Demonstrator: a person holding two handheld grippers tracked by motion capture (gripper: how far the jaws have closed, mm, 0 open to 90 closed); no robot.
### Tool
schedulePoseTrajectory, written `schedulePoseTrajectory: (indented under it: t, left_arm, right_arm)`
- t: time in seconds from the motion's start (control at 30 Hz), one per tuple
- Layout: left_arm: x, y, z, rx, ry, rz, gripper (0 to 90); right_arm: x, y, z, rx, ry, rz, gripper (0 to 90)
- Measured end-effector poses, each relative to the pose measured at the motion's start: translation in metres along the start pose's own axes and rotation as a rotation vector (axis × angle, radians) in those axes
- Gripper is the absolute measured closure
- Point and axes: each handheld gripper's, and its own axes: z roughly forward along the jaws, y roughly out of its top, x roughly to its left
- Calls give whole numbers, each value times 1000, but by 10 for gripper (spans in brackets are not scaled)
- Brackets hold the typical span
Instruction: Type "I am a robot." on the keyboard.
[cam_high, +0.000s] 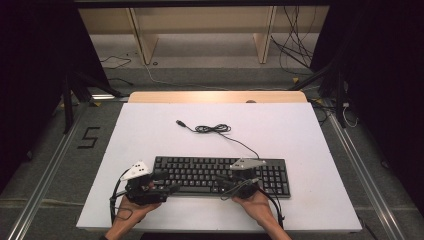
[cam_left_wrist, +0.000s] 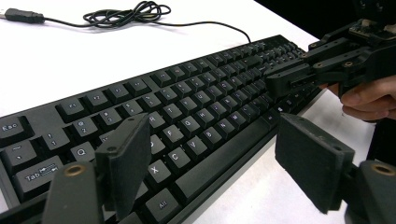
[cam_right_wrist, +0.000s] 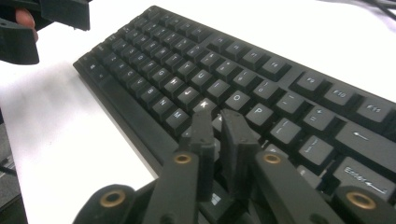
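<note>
A black keyboard (cam_high: 220, 175) lies on the white table top (cam_high: 150, 135), seen close in the left gripper view (cam_left_wrist: 187, 107) and the right gripper view (cam_right_wrist: 224, 74). My left gripper (cam_high: 167, 183) (cam_left_wrist: 212, 126) hangs open and wide over the keyboard's front left corner, with nothing between its jaws. My right gripper (cam_high: 225, 186) (cam_right_wrist: 217, 116) hovers just above the keys right of the space bar. Its jaws stand almost together with a narrow gap and hold nothing. Each gripper also appears in the other's view, the right gripper (cam_left_wrist: 285, 81) and the left gripper (cam_right_wrist: 46, 18).
The keyboard's black cable (cam_high: 212, 129) (cam_left_wrist: 126, 14) lies coiled behind it on the table, ending in a USB plug (cam_high: 180, 122). A wooden strip (cam_high: 215, 96) edges the table's far side. Loose wires (cam_high: 295, 45) lie on the floor beyond.
</note>
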Motion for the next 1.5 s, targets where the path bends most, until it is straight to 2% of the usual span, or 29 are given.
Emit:
schedulePoseTrajectory:
  t: [0.33, 0.57, 0.8, 1.17, 1.5]
  left_arm:
    - [0, 0, 0, -1, -2, -4, 264]
    - [0, 0, -1, -1, -3, -7, 262]
    - [0, 0, -1, 3, -5, -7, 259]
    - [-1, 0, 0, 6, -11, -10, 256]
    - [-2, -1, -4, 1, -11, -12, 255]
  right_arm:
    - [-2, 1, -8, -18, 12, 5, 720]
    - [-2, 1, -18, -32, 37, -1, 561]
    - [-1, 0, -30, -57, 43, -13, 472]
    - [-5, -10, -51, -110, 23, -26, 408]
    - [-12, -20, -72, -151, 9, -8, 379]
